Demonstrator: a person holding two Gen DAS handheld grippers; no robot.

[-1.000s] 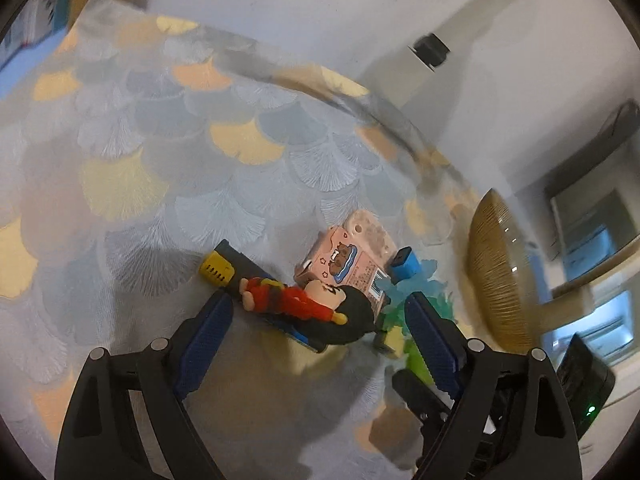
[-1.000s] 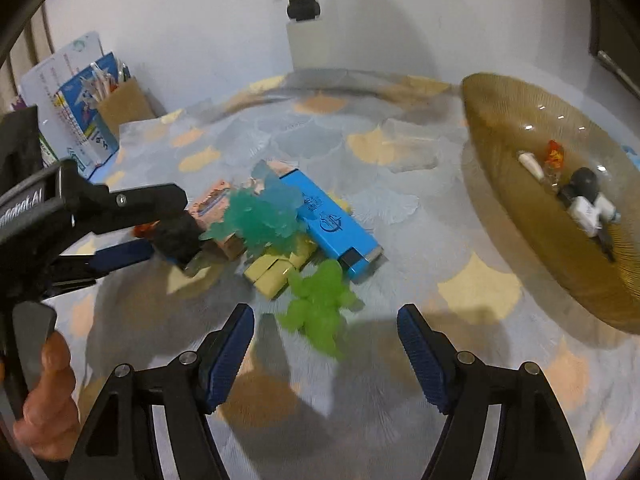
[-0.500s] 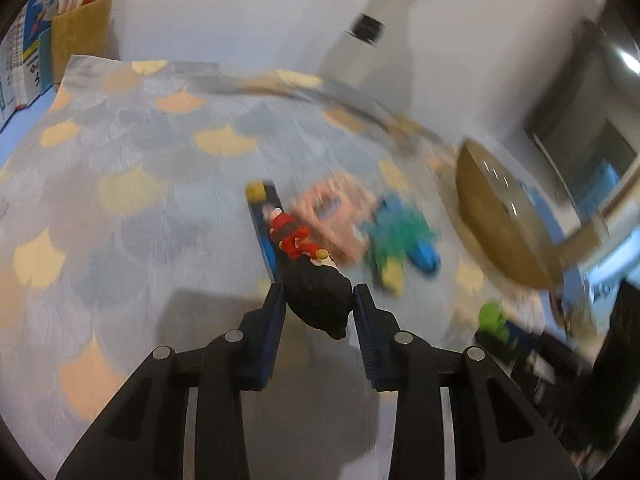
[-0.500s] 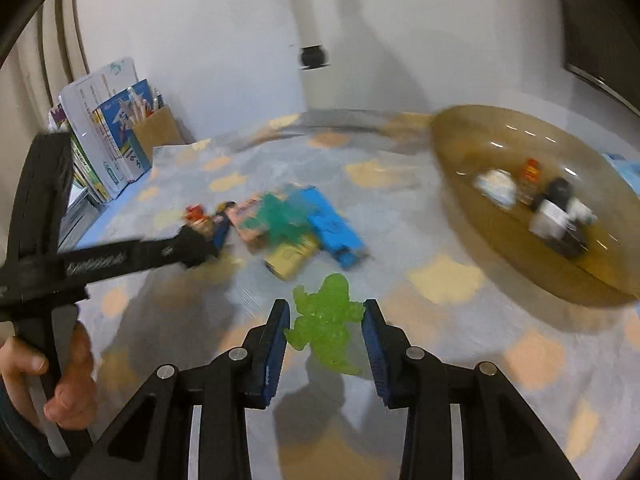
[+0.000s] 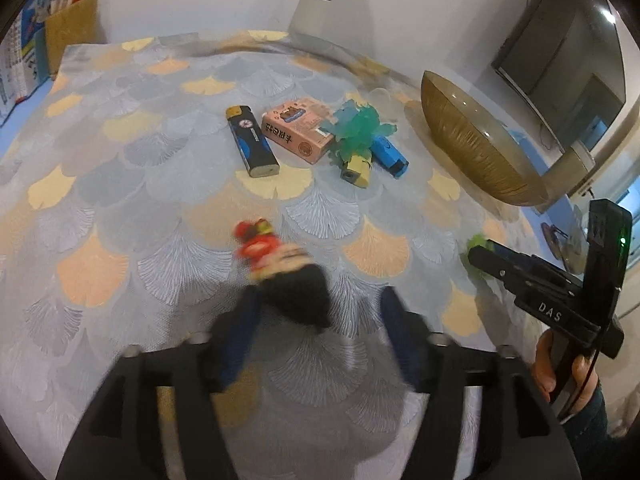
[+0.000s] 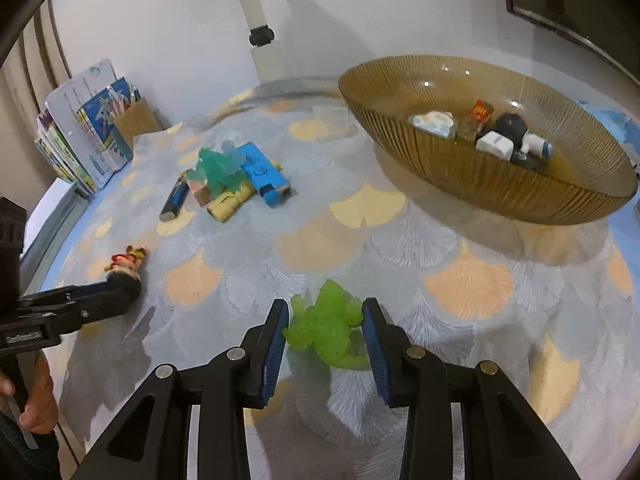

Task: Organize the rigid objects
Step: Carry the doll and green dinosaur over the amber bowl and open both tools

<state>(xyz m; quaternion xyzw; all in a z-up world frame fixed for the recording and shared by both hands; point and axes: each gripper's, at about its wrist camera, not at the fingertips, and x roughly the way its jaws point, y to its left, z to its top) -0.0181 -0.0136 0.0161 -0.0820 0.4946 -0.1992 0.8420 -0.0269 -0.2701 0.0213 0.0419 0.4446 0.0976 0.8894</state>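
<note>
A black-haired figurine in red (image 5: 280,268) lies between the blurred fingers of my left gripper (image 5: 316,320), whose jaws stand apart around it; it also shows in the right wrist view (image 6: 124,268). My right gripper (image 6: 325,332) holds a green jelly figure (image 6: 326,326) between its pads. On the patterned cloth lie a dark lighter (image 5: 251,146), a pink box (image 5: 298,128), a teal jelly figure (image 5: 358,130), a yellow item (image 5: 357,168) and a blue lighter (image 5: 390,154).
An amber ribbed bowl (image 6: 480,176) at the right holds several small items. Books and a pencil holder (image 6: 100,128) stand at the back left. A white post (image 6: 264,40) rises behind the table. A dark monitor (image 5: 568,52) hangs at the right.
Both grippers pulled back from the pile, each carrying a toy. The left jaws, tight on the figurine half a second ago, now stand wider and are blurred. The right gripper still holds the green figure.
</note>
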